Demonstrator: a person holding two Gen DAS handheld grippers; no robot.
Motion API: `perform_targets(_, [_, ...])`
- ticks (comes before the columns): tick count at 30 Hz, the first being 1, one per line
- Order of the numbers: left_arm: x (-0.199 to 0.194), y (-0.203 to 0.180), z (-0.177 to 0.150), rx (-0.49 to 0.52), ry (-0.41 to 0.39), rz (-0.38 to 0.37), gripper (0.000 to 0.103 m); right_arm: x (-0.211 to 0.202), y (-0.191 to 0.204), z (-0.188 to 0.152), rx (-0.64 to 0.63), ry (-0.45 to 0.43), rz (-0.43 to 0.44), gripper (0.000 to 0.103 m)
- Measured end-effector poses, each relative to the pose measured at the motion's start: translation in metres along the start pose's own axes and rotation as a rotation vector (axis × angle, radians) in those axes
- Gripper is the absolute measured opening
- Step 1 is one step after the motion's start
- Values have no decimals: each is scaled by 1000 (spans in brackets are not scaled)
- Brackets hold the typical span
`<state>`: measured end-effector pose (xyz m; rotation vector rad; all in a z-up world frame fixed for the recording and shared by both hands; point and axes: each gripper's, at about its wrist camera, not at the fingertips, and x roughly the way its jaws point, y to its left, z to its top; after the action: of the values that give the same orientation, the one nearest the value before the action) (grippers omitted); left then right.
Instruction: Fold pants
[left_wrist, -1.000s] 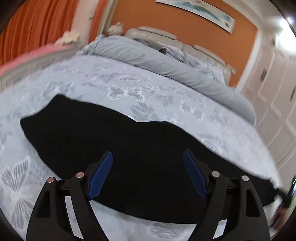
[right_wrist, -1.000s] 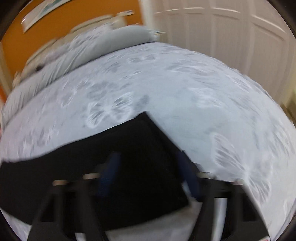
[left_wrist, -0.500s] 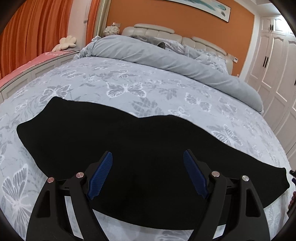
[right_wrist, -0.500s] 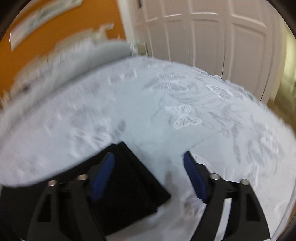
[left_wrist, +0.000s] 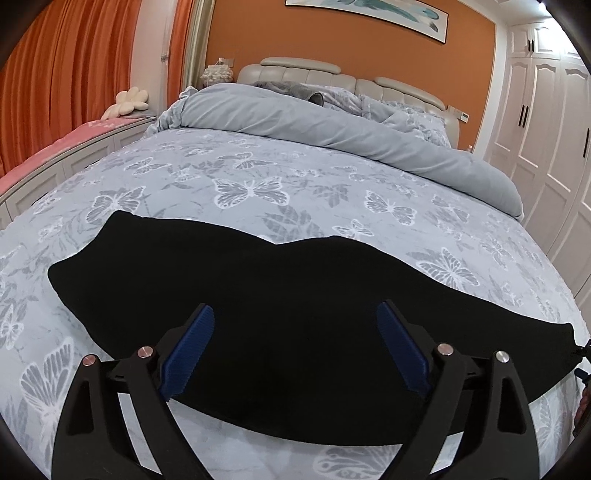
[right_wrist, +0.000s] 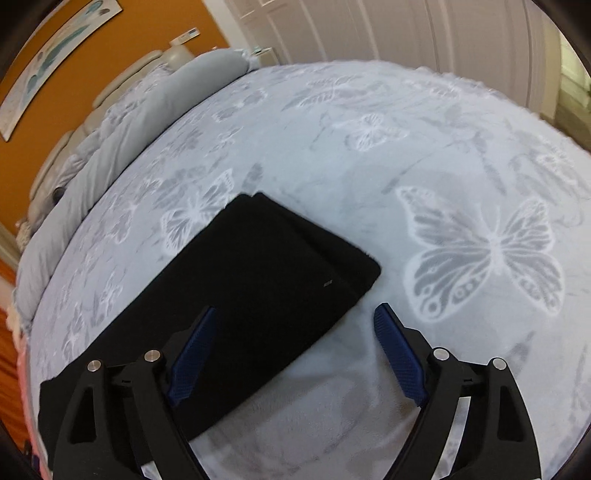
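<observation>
1. Closest to me, the left gripper (left_wrist: 295, 343) hangs over the black pants (left_wrist: 288, 295), its blue pads (left_wrist: 188, 354) spread wide and opening further, with nothing pinched between them; the cloth lies flat below.
2. The right gripper (right_wrist: 293, 350) stands released as well, its jaws apart over the hem end of the pants (right_wrist: 258, 280), one pad above the cloth, the other above bare bedding.
3. The pants lie as one long dark strip across the near part of the bed, folded lengthwise, the leg ends stacked with one layer's edge just short of the other's.
4. Under them spreads a pale blue butterfly-print cover (left_wrist: 251, 192).
5. Farther off, a grey duvet (left_wrist: 332, 129) is bunched along the padded headboard (left_wrist: 314, 72).
6. Behind that, an orange wall (left_wrist: 332, 40), orange curtains (left_wrist: 74, 74) and white wardrobe doors (left_wrist: 546, 122).
</observation>
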<state>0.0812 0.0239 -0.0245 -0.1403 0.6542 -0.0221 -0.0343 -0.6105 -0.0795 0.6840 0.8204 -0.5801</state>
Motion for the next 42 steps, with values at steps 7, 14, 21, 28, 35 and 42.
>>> perform_targets(7, [8,11,7,-42,10,12,88,-5,1,-4,-1,42,-35,27])
perform_targets(14, [13,8,6,-20,15,27,88,-9,7,6,-40,-28,25,7])
perform_targets(21, [14,7,5,-18,19,33,88,14,-8,13,-68,11,-18,7])
perform_targets(28, [14,9,6,-25,22,25,88,-28,-11,23,-36,-137,-4,48])
perform_targets(35, [13,7,5,-16,16,26,88,-3,-11,21,-62,-52,10,47])
perform_targets(42, [14,8,4,-14,17,35,88,-36,13,32,-166,-206,3,6])
